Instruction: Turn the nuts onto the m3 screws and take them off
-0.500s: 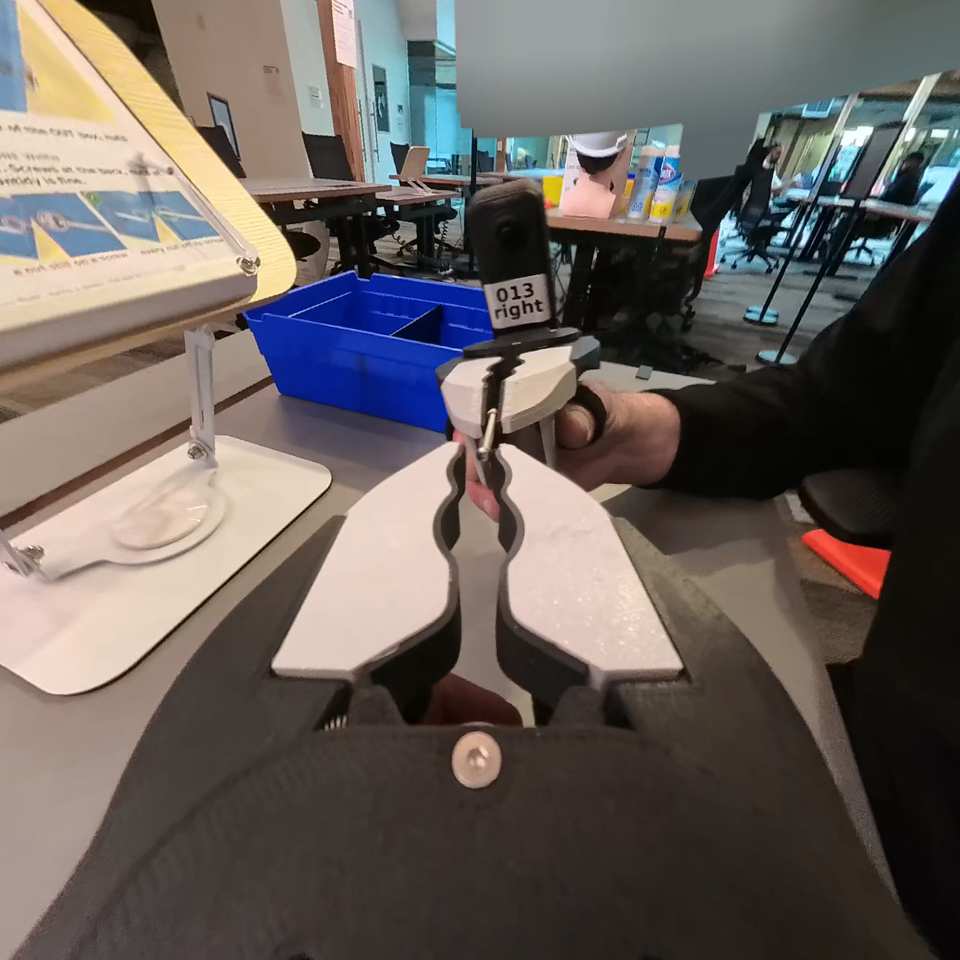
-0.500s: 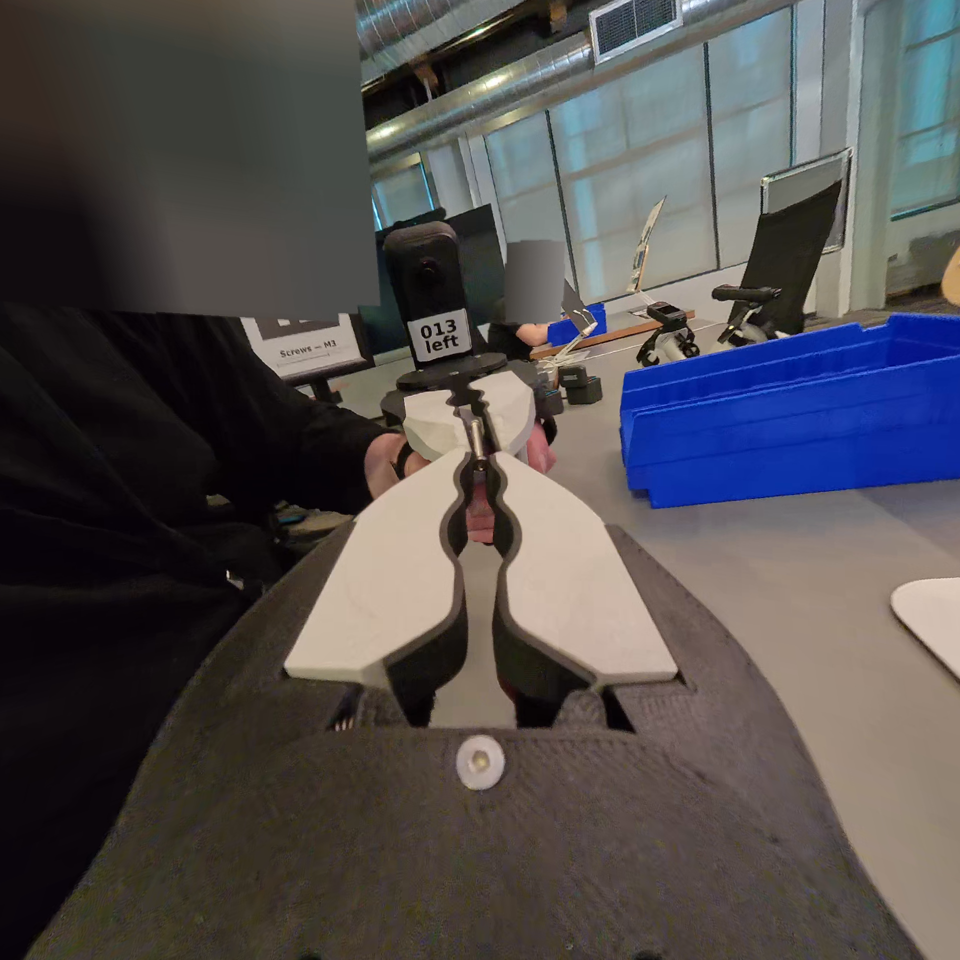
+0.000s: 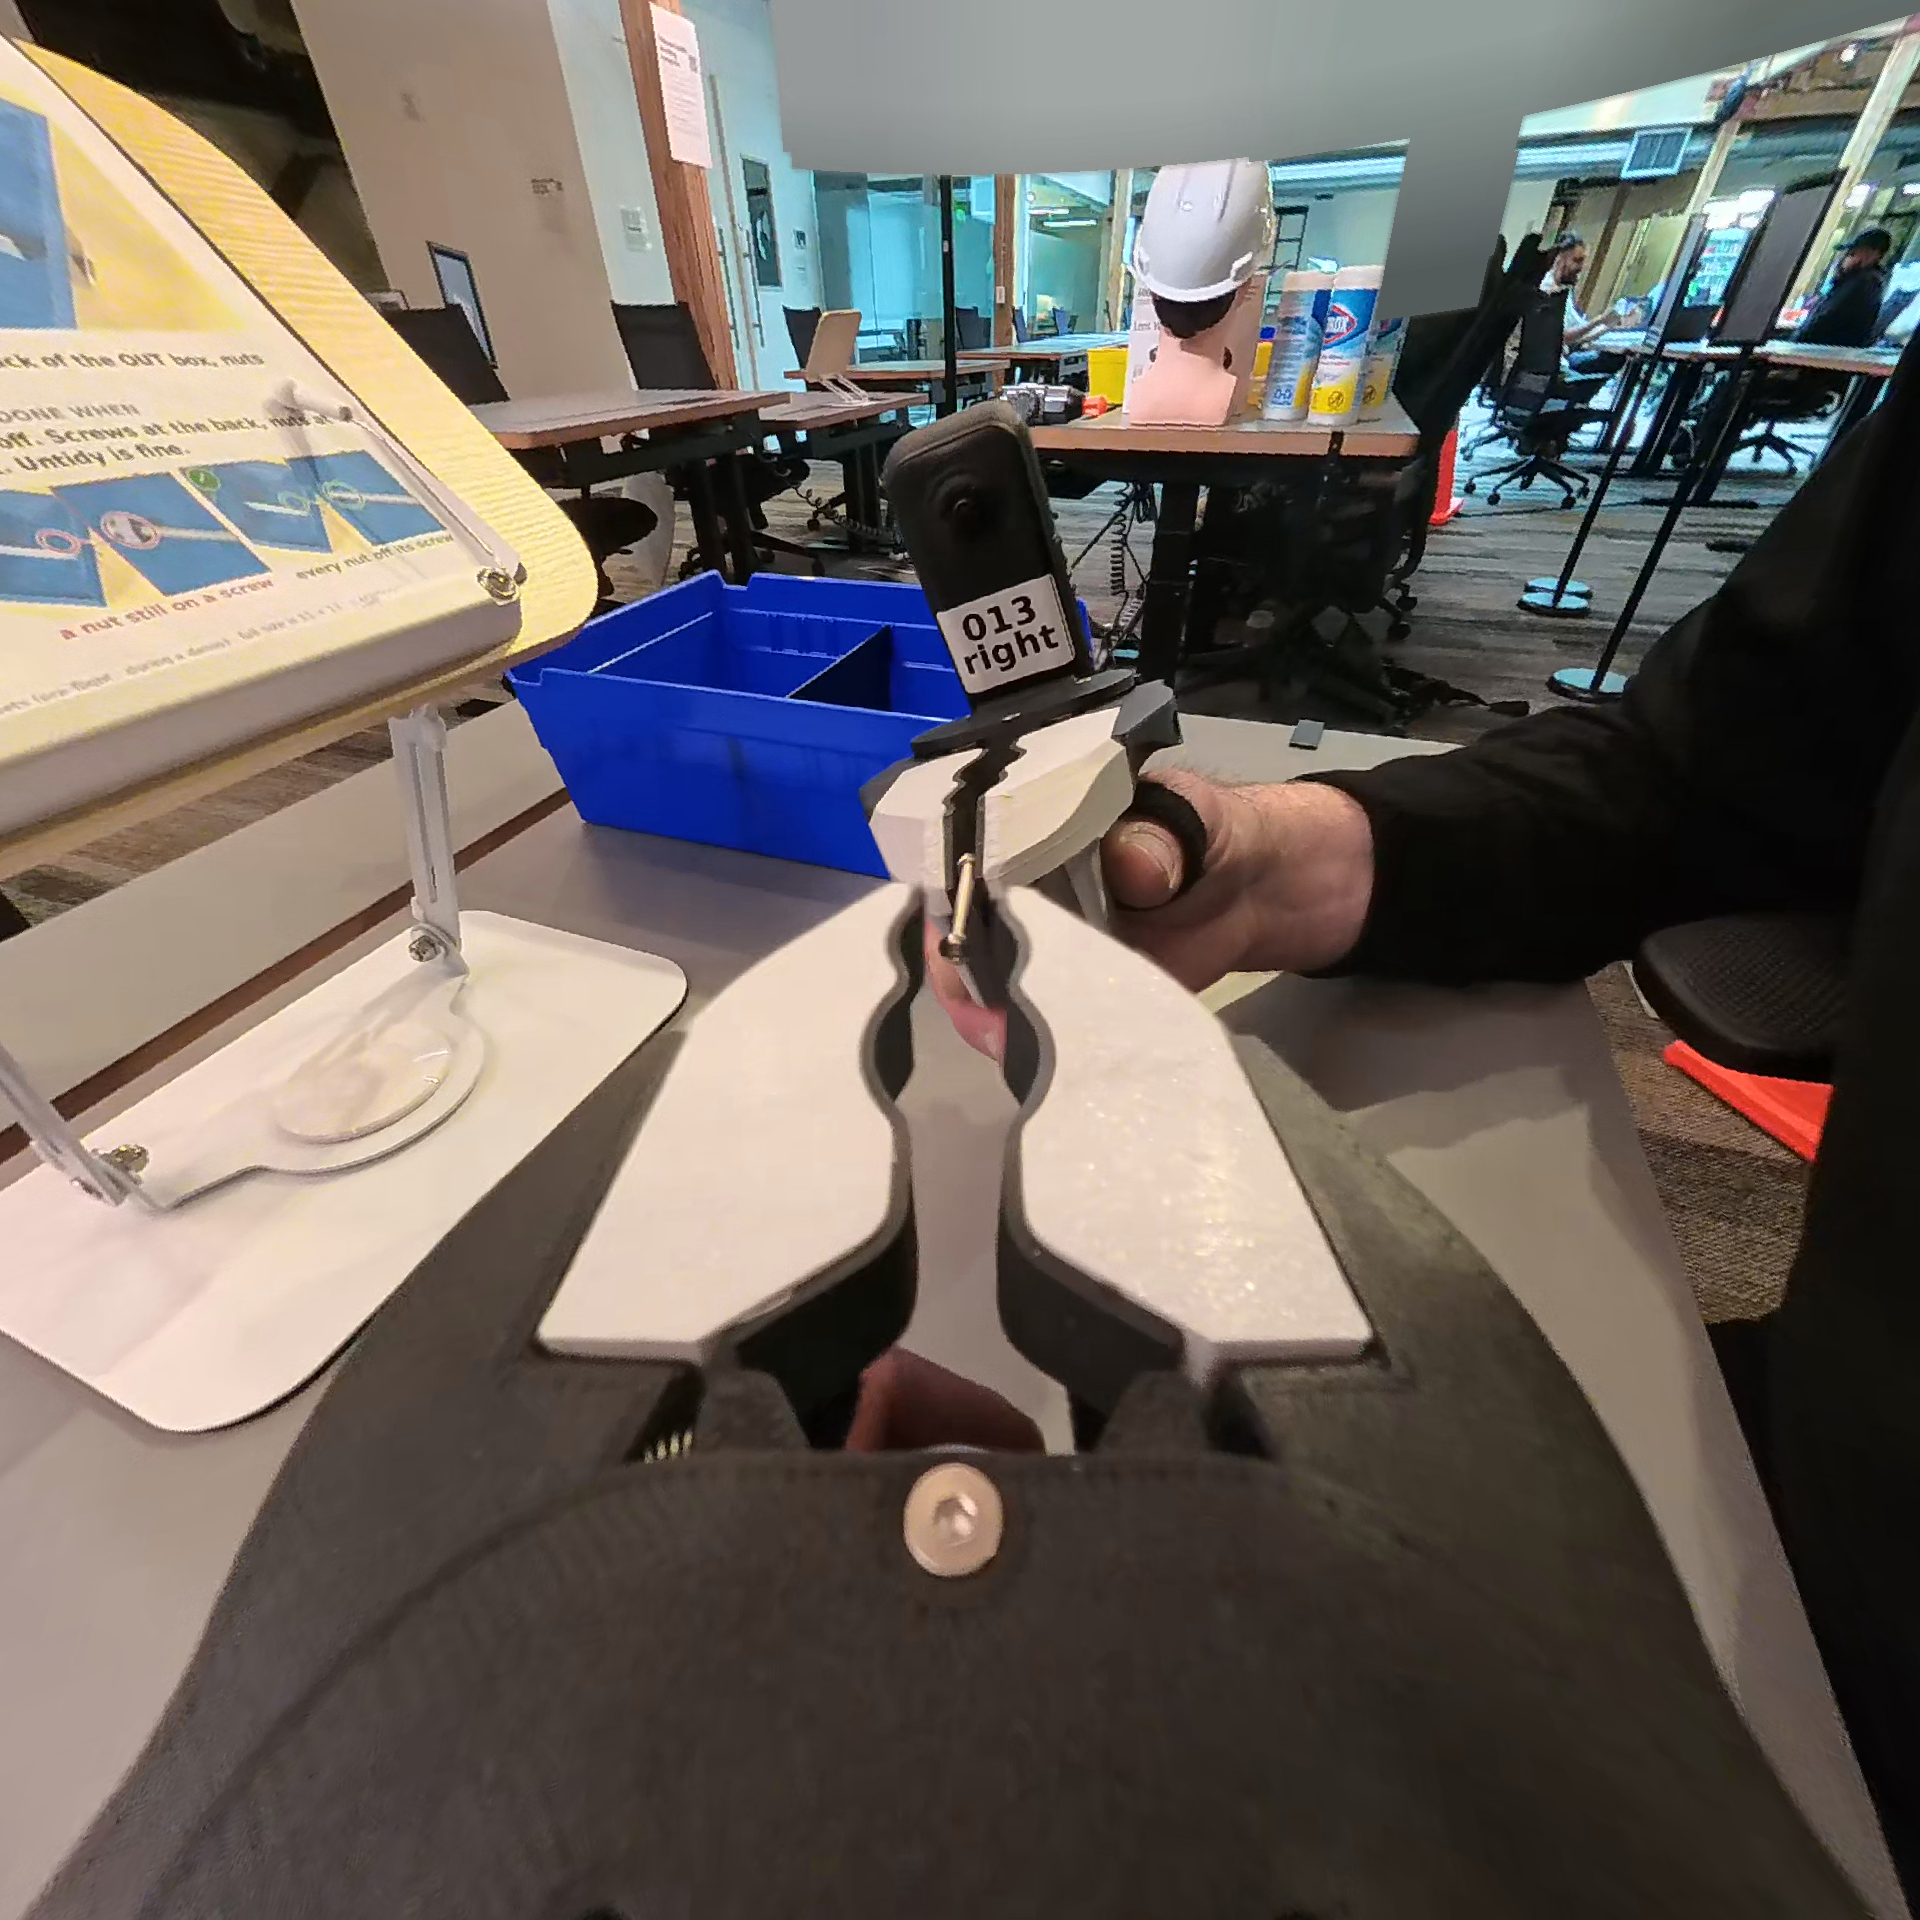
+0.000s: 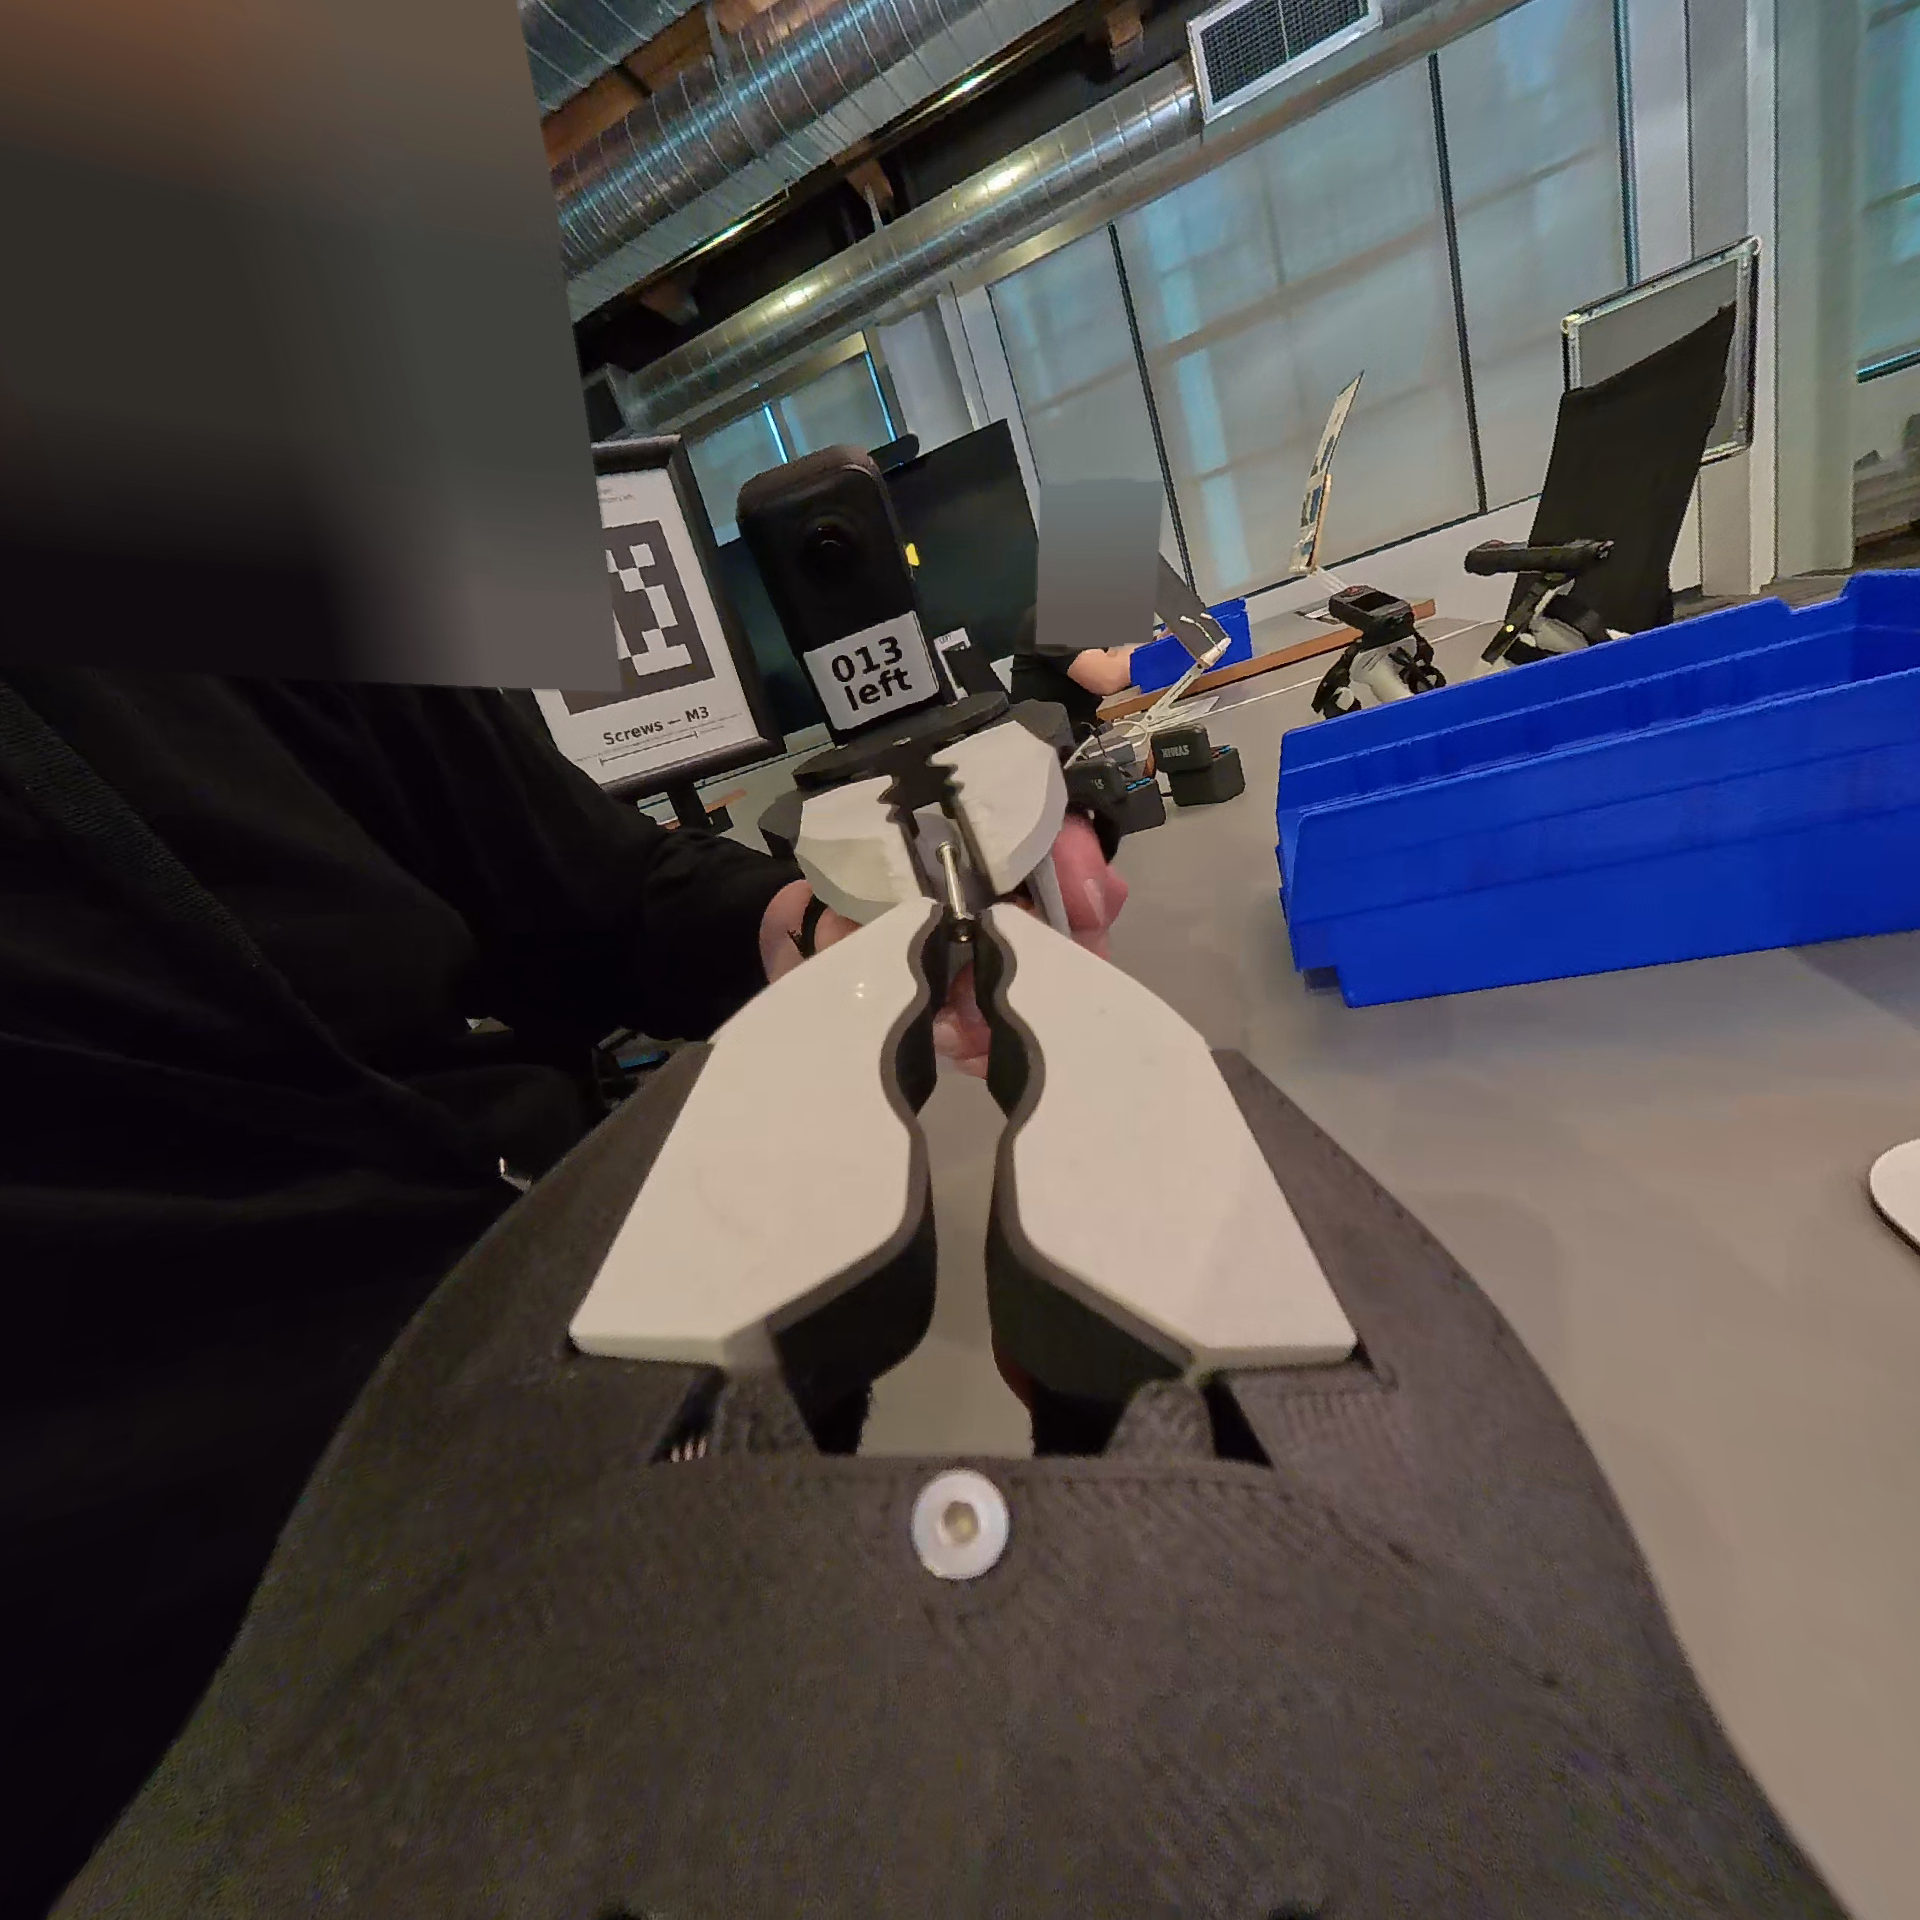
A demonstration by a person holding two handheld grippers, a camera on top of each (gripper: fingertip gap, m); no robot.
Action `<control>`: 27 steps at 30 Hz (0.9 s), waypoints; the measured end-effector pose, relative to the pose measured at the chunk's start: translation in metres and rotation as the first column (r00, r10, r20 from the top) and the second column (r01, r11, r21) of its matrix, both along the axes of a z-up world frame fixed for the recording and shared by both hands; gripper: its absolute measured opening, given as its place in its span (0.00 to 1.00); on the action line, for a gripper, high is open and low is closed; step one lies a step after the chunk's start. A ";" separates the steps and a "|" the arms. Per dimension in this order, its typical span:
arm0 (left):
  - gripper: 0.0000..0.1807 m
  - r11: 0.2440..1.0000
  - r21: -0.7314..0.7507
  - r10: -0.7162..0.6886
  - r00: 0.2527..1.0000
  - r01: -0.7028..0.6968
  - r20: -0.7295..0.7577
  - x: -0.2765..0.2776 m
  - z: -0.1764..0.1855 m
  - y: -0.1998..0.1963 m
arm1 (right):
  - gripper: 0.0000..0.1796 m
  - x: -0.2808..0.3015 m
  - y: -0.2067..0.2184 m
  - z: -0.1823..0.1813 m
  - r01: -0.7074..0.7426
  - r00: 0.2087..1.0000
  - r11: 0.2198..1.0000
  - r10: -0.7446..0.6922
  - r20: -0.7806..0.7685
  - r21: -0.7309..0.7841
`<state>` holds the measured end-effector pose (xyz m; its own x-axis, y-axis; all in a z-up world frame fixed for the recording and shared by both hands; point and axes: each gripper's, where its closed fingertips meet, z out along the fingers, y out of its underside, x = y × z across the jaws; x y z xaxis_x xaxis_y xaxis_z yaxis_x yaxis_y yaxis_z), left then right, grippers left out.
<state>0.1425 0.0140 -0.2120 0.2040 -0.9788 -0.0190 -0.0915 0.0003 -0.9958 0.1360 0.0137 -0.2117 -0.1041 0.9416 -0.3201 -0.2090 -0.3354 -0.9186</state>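
Two grippers meet tip to tip in the air above the grey desk (image 3: 1403, 1091), and one thin metal screw (image 3: 961, 902) lies as a bridge between them. The fingers of the right gripper (image 4: 958, 920) are almost together and pinch one end of the screw; a small dark piece sits at that end, but it is too small to say if it is a nut. The fingers of the left gripper (image 3: 961, 920) are narrow with a little gap, and the other end of the screw lies in this gap; I cannot tell whether they press it. A hand (image 3: 1247, 883) in a black sleeve holds the right gripper. A blue bin (image 3: 727, 748) stands near the far edge of the desk, beside a white sheet stand (image 3: 312, 1195).
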 end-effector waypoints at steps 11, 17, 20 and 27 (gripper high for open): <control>0.08 1.000 -0.003 0.009 1.000 -0.009 0.010 0.003 0.002 0.006 | 0.03 0.002 0.002 0.001 -0.001 1.000 1.000 0.000 -0.020 -0.019; 0.02 1.000 0.027 0.012 1.000 -0.012 -0.005 0.006 0.003 0.004 | 0.03 0.002 0.001 0.003 -0.015 0.999 0.999 0.014 -0.040 -0.039; 0.01 1.000 0.020 0.002 1.000 -0.002 -0.002 0.005 0.003 0.004 | 0.02 0.002 0.001 0.002 -0.015 0.999 0.999 0.014 -0.034 -0.039; 0.01 0.979 -0.196 -0.037 0.995 0.056 0.096 0.005 0.008 0.003 | 0.03 0.000 0.002 0.006 0.142 0.989 0.976 -0.147 0.016 0.167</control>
<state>0.1474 0.0170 -0.2038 0.1501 -0.9696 0.1930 -0.0047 -0.1959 -0.9806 0.1362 0.0158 -0.2058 0.0440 0.9861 -0.1600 -0.2171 -0.1469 -0.9650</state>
